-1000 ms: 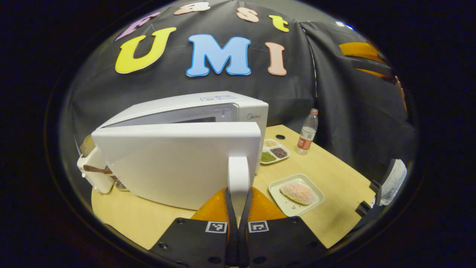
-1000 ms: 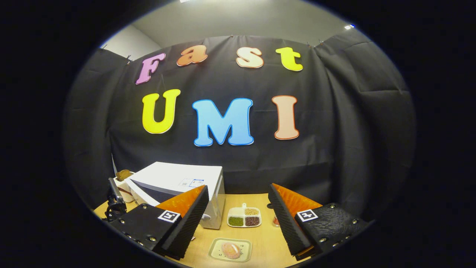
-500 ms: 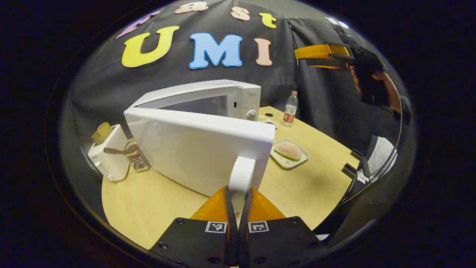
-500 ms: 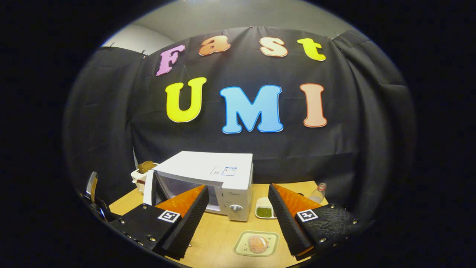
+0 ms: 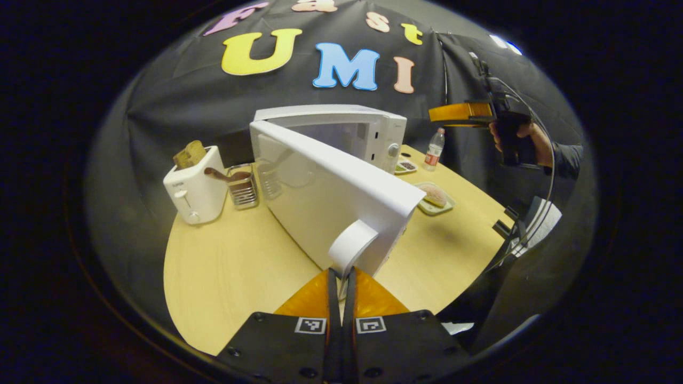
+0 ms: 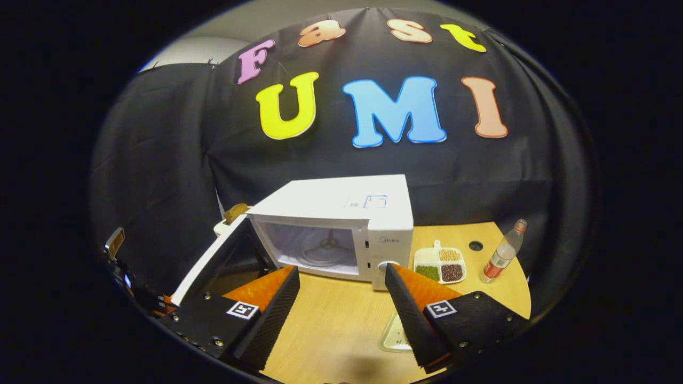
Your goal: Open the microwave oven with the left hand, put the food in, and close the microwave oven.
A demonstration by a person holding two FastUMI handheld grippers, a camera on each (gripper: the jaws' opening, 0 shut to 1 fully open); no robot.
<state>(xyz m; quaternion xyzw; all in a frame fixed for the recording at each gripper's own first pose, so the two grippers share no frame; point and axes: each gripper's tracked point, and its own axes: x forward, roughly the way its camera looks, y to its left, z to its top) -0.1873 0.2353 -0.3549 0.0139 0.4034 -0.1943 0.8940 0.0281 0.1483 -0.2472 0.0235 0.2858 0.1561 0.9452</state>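
The white microwave (image 5: pixel 341 128) stands at the back of the table with its door (image 5: pixel 331 208) swung wide open. My left gripper (image 5: pixel 341 274) is shut on the door's white handle (image 5: pixel 349 248). The food, a pinkish lump (image 5: pixel 435 194) on a pale plate (image 5: pixel 427 208), lies right of the door. In the right gripper view the oven cavity (image 6: pixel 315 248) with its turntable is exposed, and the door (image 6: pixel 213 261) stands out to the left. My right gripper (image 6: pixel 341 309) hangs open above the table with nothing in it. Its right finger hides most of the plate (image 6: pixel 392 336).
A white toaster (image 5: pixel 195 184) with bread and a wire rack (image 5: pixel 243 186) stand left of the microwave. A sectioned dish of beans (image 6: pixel 440 264) and a plastic bottle (image 6: pixel 501 256) sit to its right. A hand (image 5: pixel 520 141) holds the right gripper (image 5: pixel 459 113) high.
The door has swung further open, with my left gripper pulling the handle toward me. The right gripper has tilted down and closer, so the open cavity shows.
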